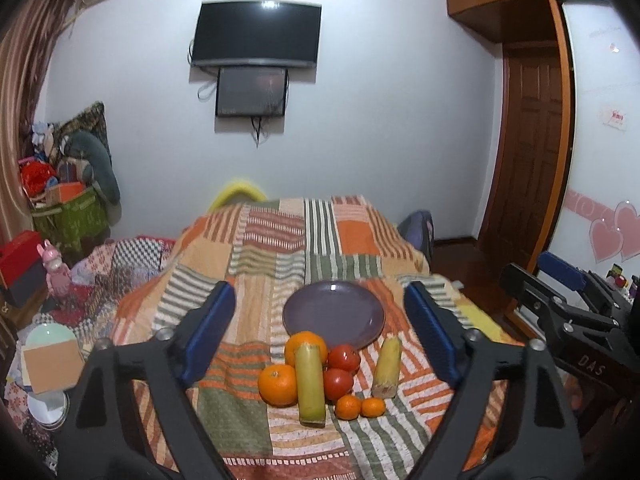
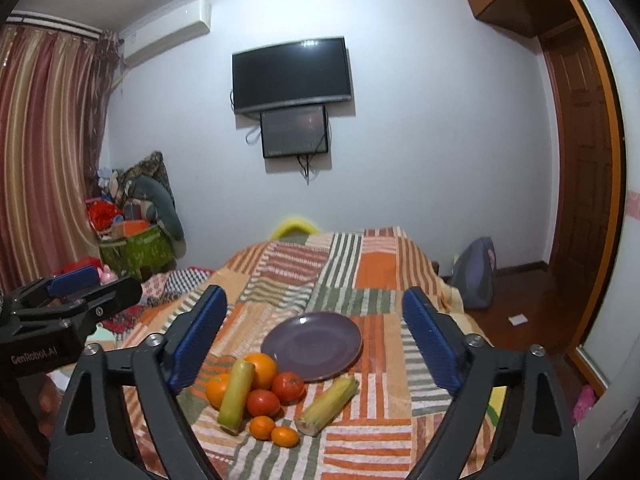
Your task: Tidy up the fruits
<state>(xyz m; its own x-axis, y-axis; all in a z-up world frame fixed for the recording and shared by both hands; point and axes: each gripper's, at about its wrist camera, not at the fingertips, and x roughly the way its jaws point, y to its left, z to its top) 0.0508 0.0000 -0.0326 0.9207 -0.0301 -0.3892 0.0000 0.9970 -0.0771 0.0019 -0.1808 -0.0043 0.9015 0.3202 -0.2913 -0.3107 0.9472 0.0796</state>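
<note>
A purple plate (image 1: 334,314) (image 2: 312,346) lies empty on the patchwork-covered table. In front of it sits a cluster: two oranges (image 1: 278,385) (image 2: 262,370), two tomatoes (image 1: 338,383) (image 2: 263,403), two small mandarins (image 1: 348,407) (image 2: 262,427) and two yellow-green cane pieces (image 1: 309,384) (image 2: 237,394), the second apart to the right (image 1: 387,367) (image 2: 328,405). My left gripper (image 1: 320,332) is open and empty above the cluster. My right gripper (image 2: 314,340) is open and empty, beside it; it also shows in the left wrist view (image 1: 560,276).
The patchwork cloth (image 1: 288,240) covers the table. A green bin of clutter (image 1: 70,212) and a pink toy (image 1: 56,268) stand left. A bag (image 2: 476,276) and a wooden door (image 1: 528,152) are on the right. Screens hang on the far wall (image 1: 256,36).
</note>
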